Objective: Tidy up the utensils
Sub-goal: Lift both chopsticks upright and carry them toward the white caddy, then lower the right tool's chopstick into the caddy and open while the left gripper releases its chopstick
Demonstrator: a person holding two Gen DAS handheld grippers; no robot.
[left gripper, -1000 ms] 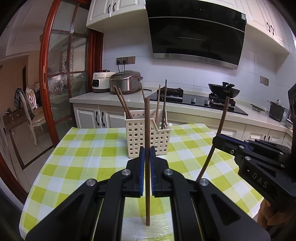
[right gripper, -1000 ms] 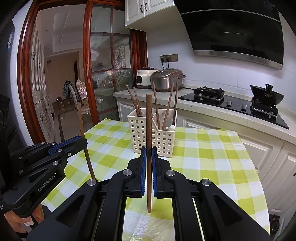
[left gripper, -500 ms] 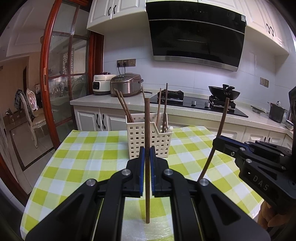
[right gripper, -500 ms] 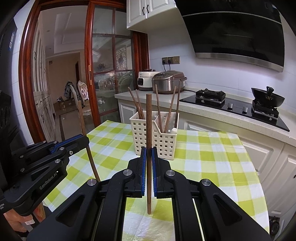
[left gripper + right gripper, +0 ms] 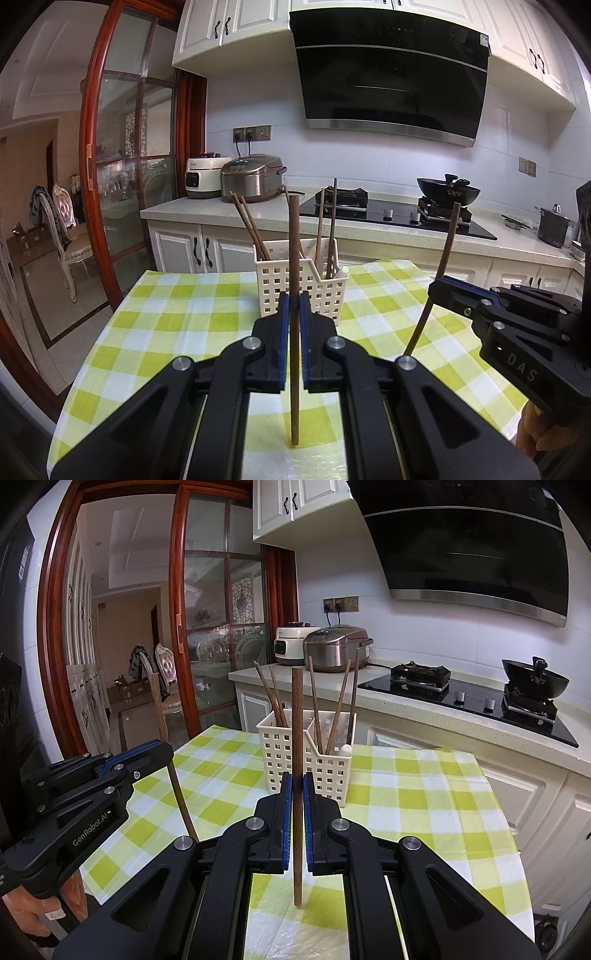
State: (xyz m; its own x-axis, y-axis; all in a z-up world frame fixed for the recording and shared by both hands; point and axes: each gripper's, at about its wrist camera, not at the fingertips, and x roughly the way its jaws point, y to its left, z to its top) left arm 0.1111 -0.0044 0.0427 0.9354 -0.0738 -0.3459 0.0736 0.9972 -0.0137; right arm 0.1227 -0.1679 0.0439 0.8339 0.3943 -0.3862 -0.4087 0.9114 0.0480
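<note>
Here, each hand-held gripper clenched on an upright chopstick: left [image 5: 291,317], right [image 5: 297,797], steel pot [image 5: 553,230] in left view only.

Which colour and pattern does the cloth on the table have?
The tablecloth is yellow-green and white check; the right wrist view shows it best.

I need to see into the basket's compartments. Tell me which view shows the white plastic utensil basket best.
The right wrist view: the white plastic utensil basket shows its divider and both compartments holding brown wooden chopsticks. The left wrist view shows the basket front-on, its divider less clear.
</note>
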